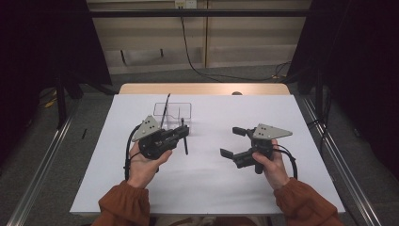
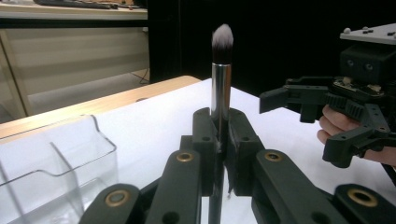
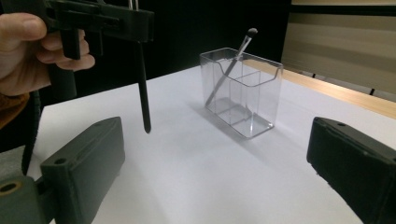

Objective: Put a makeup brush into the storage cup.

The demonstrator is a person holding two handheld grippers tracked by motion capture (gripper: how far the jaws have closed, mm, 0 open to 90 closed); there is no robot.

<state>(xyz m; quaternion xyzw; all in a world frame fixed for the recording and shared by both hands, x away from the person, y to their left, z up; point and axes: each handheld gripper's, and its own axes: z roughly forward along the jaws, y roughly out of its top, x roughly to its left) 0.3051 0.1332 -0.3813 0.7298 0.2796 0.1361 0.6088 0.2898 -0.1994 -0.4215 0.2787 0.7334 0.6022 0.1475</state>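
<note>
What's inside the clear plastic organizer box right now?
The clear plastic organizer box holds one thin brush, leaning, tip above the rim. Its other compartments look empty. The left gripper holds a black-handled makeup brush outside it.

Brush (image 2: 221, 70) handle hidden between jaws (lower end cut off).

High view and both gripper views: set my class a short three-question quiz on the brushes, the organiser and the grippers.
1. True or false: the left gripper is shut on the makeup brush.
2. How many brushes stand in the clear organiser?
3. The right gripper is: A) open, holding nothing B) shut on a brush C) inside the organiser.

Key: 1 true; 2 one, a thin brush leaning; 3 A.
</note>
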